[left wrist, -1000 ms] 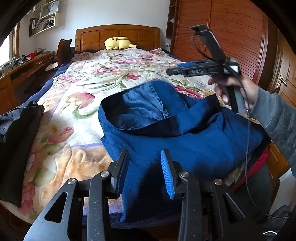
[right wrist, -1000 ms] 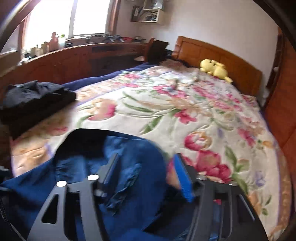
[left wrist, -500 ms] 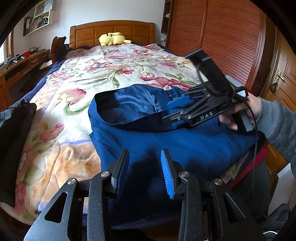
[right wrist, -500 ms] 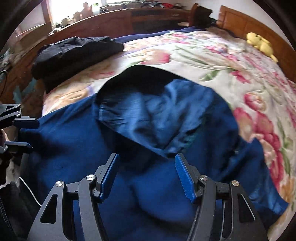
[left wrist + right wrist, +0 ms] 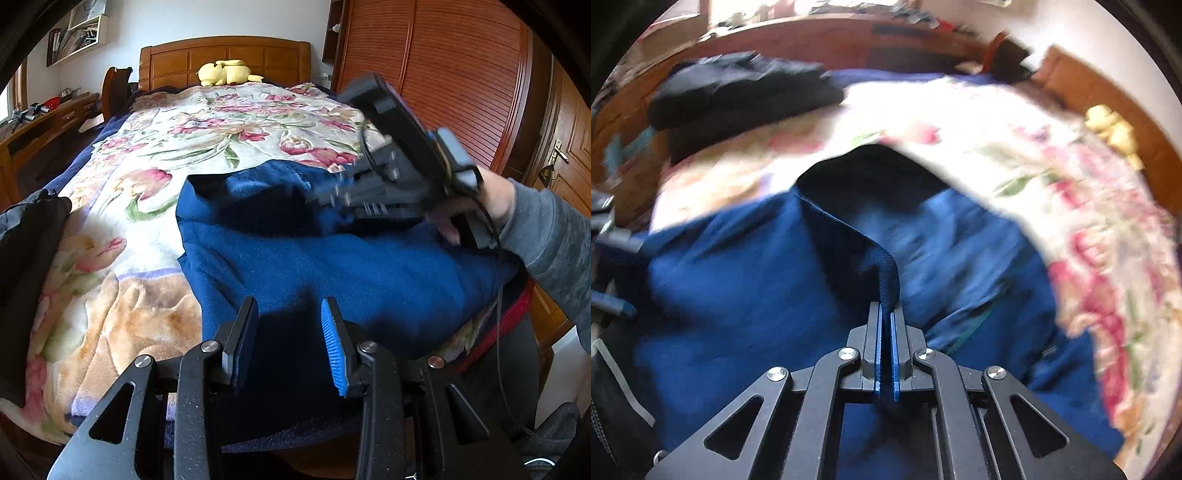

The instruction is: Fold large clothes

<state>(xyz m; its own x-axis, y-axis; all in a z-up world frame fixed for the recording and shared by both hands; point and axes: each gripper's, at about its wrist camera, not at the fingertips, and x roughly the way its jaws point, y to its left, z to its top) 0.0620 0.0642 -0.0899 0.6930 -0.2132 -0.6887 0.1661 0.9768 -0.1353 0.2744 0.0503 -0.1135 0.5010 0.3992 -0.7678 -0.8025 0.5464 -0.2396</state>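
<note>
Garment [image 5: 332, 266] on bed [image 5: 147, 295], near end.

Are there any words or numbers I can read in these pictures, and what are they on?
None can be read now.
The right gripper is motion-blurred in the left wrist view, so any marking on its side is unreadable.
The books on the wall shelf are too small to read.
The blue garment and floral blanket show no writing.

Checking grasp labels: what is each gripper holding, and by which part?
The right gripper has just closed on a raised fold of the blue garment at its dark inner edge. The left gripper holds nothing.
</note>
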